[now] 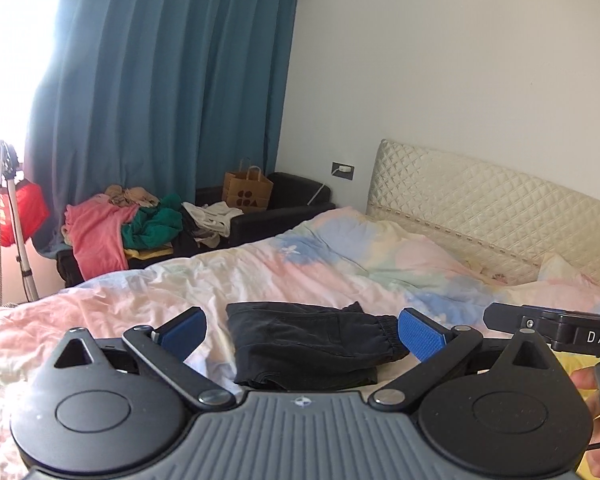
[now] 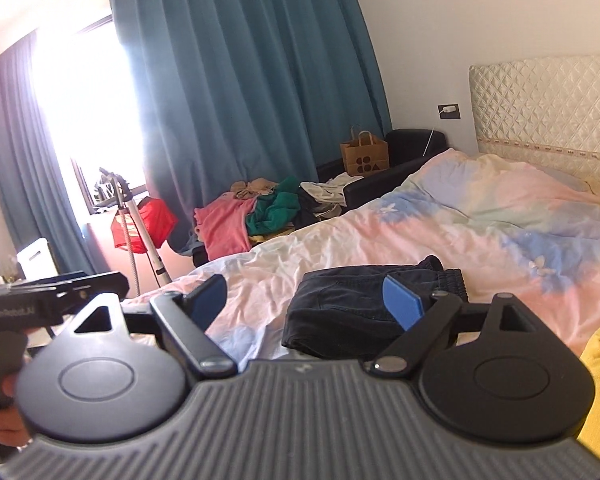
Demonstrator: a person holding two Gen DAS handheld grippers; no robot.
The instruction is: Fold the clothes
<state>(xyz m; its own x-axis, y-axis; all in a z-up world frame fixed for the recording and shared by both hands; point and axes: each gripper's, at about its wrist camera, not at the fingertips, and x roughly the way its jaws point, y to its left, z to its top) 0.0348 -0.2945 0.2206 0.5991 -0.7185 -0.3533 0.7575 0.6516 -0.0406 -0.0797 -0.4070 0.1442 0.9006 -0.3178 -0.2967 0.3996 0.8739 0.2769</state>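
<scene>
Low in the centre of both views, the dark shorts [image 1: 312, 344] lie folded flat on the bed [image 1: 260, 276], so the left tool [image 1: 300, 332] and right tool [image 2: 312, 300] hang spread and empty above, apparently done with this piece.

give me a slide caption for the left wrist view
Open left gripper hovers over folded black shorts on a pastel duvet, unfolded clothes pile beyond.

Paper bag [image 1: 247, 192] reads "CO COA"; left gripper [image 2: 40, 304] reads "GenRobot.AI".
</scene>
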